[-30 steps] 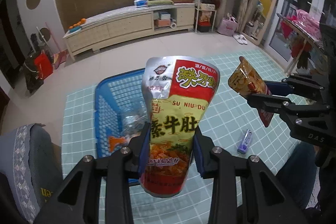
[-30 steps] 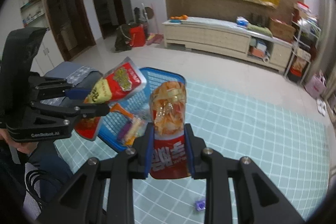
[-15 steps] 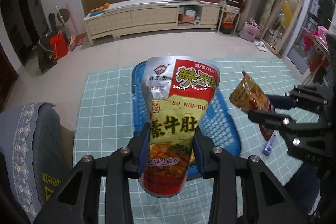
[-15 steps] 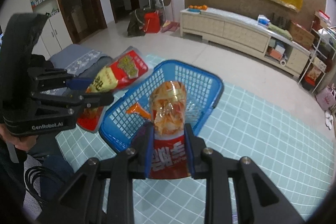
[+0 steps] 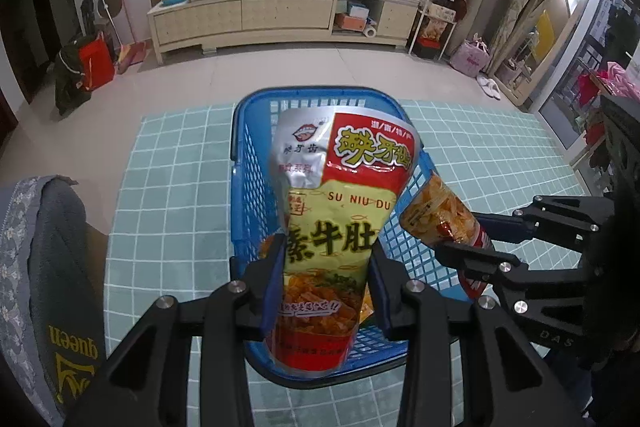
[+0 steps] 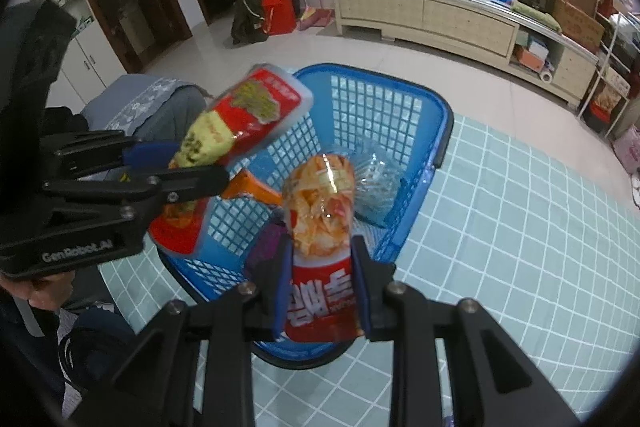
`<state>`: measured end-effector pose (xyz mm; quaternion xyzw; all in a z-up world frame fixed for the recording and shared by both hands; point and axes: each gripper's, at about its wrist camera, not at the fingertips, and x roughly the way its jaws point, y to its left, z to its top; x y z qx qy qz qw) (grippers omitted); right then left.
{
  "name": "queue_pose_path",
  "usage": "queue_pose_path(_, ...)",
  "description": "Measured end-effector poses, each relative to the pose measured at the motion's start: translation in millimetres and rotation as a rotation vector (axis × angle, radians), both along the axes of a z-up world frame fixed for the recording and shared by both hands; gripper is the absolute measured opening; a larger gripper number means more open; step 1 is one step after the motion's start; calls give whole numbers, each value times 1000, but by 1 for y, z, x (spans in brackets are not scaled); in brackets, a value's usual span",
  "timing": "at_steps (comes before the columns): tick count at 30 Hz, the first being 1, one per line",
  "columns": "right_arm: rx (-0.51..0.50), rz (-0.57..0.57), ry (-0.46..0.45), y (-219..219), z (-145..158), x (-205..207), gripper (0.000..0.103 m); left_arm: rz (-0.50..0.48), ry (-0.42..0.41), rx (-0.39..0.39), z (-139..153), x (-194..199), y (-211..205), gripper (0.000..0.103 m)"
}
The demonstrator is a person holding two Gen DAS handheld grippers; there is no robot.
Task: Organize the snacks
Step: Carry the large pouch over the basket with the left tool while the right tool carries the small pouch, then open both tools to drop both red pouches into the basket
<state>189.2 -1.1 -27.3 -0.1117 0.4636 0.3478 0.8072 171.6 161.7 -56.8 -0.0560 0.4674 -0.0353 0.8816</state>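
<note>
Now centred over blue basket (image 5: 245, 163), no longer at 10 o'clock: left gripper (image 5: 326, 285) clamping yellow-red pouch (image 5: 340, 203), right gripper (image 6: 320, 285) clamping orange pouch (image 6: 320, 203). Ready for dropping, probably.

Right gripper (image 6: 320, 281) clamping orange snack pouch (image 6: 320, 223), above blue basket (image 6: 436, 115), teal checked cloth (image 6: 520, 247)

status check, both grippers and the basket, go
Left gripper shut on yellow-red pouch, right gripper shut on orange chip pack. Both held over blue basket. Clear wrapper and other snacks already inside; nothing blocking.
</note>
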Motion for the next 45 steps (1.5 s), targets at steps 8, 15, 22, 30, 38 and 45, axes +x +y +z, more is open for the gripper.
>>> queue_pose_path(8,-19,-8,-11,6,-4,-2,34,21,41,-32,-16,7,6,37)
queue_pose_path(15,-27,-30,-13,5,-5,-1,46,18,49,-31,-20,8,1,41)
queue_pose_path(22,-2,-68,-11,-6,-3,4,73,16,34,20,-14,0,-5,59)
queue_pose_path(30,22,-115,-22,-28,3,1,80,-13,3,60,0,-17,-17,68)
queue_pose_path(38,51,-151,-62,-60,27,-16,85,-54,-45,85,20,-35,-48,74)
queue_pose_path(45,66,-178,-93,-101,42,-37,89,-125,-90,119,30,-55,-92,81)
